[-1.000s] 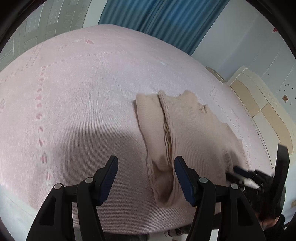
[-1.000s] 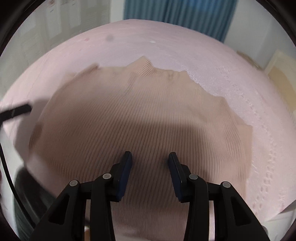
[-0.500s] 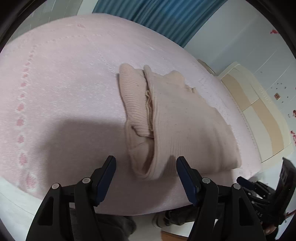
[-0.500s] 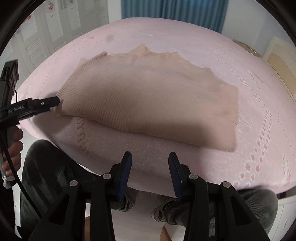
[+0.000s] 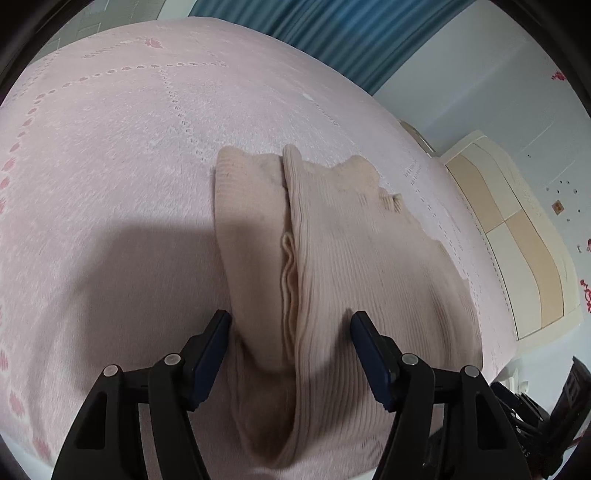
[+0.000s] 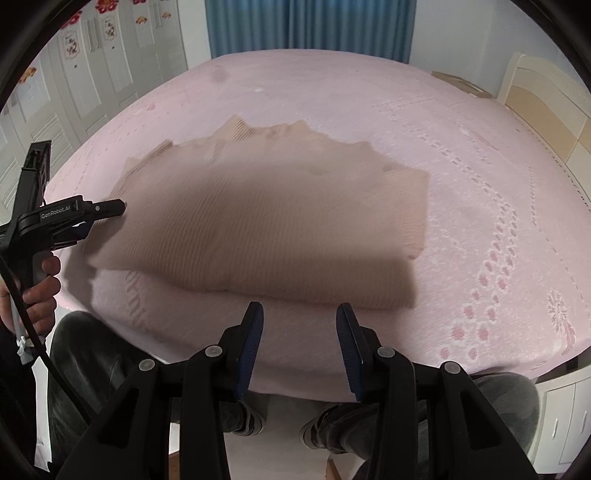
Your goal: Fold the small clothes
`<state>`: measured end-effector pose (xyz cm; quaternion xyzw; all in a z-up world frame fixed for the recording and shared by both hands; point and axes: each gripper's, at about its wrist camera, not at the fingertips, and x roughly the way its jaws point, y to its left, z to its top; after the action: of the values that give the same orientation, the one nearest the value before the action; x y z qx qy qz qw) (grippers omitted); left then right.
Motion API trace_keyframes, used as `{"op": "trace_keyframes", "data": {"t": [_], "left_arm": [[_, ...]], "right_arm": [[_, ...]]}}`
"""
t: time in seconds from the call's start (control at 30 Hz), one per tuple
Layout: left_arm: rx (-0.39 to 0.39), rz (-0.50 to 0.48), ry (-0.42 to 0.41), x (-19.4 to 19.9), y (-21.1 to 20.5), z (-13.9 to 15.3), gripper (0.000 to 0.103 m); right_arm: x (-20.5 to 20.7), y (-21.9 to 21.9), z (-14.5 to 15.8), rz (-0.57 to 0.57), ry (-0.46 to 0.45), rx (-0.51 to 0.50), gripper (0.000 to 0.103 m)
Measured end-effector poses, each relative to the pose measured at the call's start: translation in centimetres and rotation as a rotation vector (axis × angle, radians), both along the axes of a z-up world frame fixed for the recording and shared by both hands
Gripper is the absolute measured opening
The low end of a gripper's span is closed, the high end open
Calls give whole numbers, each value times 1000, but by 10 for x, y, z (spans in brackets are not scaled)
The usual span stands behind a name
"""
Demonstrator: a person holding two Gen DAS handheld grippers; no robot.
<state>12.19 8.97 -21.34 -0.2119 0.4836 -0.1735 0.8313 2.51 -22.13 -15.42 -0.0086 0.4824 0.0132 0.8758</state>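
Observation:
A beige ribbed knit garment (image 5: 332, 258) lies folded on the pink bedspread (image 5: 110, 147), near the bed's front edge. In the left wrist view my left gripper (image 5: 290, 332) is open, its jaws either side of the garment's folded left end. In the right wrist view the garment (image 6: 266, 214) is a flat rectangle. My right gripper (image 6: 299, 325) is open and empty, just in front of the garment's near edge. The left gripper also shows in the right wrist view (image 6: 110, 208), its tips at the garment's left end.
The bedspread (image 6: 461, 147) reaches back to blue curtains (image 6: 306, 26). A cream headboard (image 6: 546, 96) stands at the right, white wardrobe doors (image 6: 74, 74) at the left. The person's legs (image 6: 92, 362) are at the bed's front edge.
My left gripper has moved forward, so the garment's left end now sits between its jaws. My right gripper has pulled back off the garment to the bed's front edge.

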Motion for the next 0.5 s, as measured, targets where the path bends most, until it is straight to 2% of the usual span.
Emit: {"op": "trace_keyframes", "data": {"t": [0.17, 0.27, 0.4, 0.5], "left_arm": [[3, 18, 20, 13, -2, 2, 62], [58, 40, 23, 12, -7, 4, 48], [47, 76, 24, 8, -6, 13, 25], [60, 88, 2, 8, -15, 30, 22]], "right_arm": [[3, -18, 2, -45, -19, 4, 40], [5, -31, 2, -72, -24, 26, 40], [6, -43, 1, -93, -35, 53, 40], [1, -53, 6, -105, -50, 85, 40]]}}
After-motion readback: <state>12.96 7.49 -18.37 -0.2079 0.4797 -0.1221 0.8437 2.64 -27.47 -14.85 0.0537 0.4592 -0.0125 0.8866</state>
